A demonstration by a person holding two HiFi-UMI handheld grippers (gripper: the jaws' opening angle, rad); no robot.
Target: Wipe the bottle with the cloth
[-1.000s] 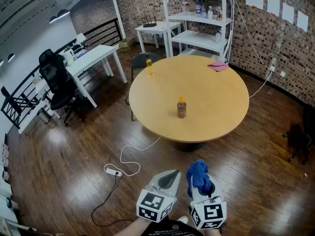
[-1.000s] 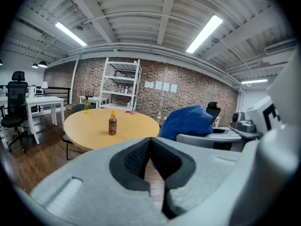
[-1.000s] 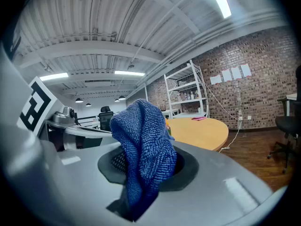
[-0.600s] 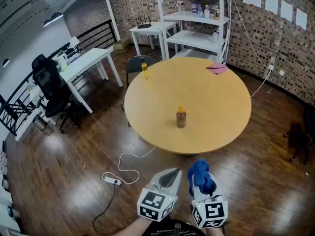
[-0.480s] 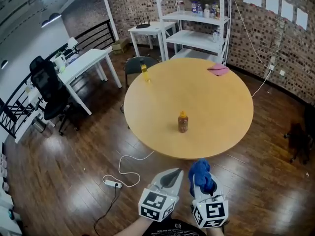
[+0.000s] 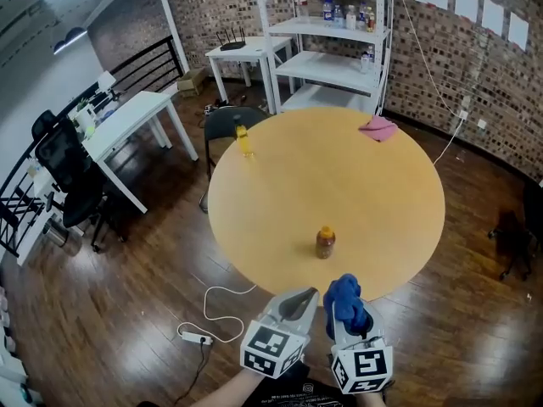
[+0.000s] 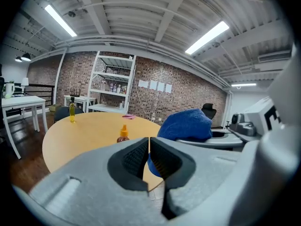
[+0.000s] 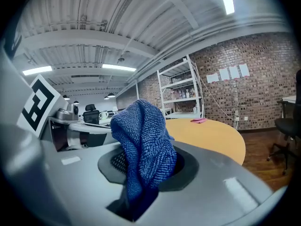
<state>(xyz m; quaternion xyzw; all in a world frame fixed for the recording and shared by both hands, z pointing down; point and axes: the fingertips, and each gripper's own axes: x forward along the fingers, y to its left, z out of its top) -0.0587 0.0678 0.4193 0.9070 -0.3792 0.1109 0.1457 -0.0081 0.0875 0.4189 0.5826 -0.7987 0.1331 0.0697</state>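
Both tools and the person behind them have come closer to the round bench (image 6: 254, 227) than a second ago. In the head view, the brown bottle (image 6: 325, 242) now sits lower and nearer to them.

The left tool (image 6: 299, 302) is clenched with nothing between its jaws. It hangs off the near edge of the bench, just beside its partner. The bottle with the orange cap stands upright near that edge, alone, just beyond the tools and untouched. The right tool (image 6: 349, 325) is clamped on the blue cloth (image 6: 343, 299), which bunches up out of its jaws.

So the cloth is already in hand, but the wiping has not started, since the cloth and the bottle are apart. What is left seems to be to reach over the edge, probably open the left tool to steady the bottle, and rub the cloth over it.

On the far left an office chair (image 6: 61, 166) stands by a white desk (image 6: 127, 117), both well clear. A power strip (image 6: 195, 336) and its white cable (image 6: 222, 293) lie on the floor left of the tools, and the cable could catch a foot. A yellow bottle (image 6: 243, 140) stands at the far rim of the bench, with a dark chair (image 6: 222, 124) behind it. Further right are a shelf unit (image 6: 339, 66) against the brick wall and a pink cloth (image 6: 377, 128) on the far side of the bench. None of these stands between the tools and the brown bottle.
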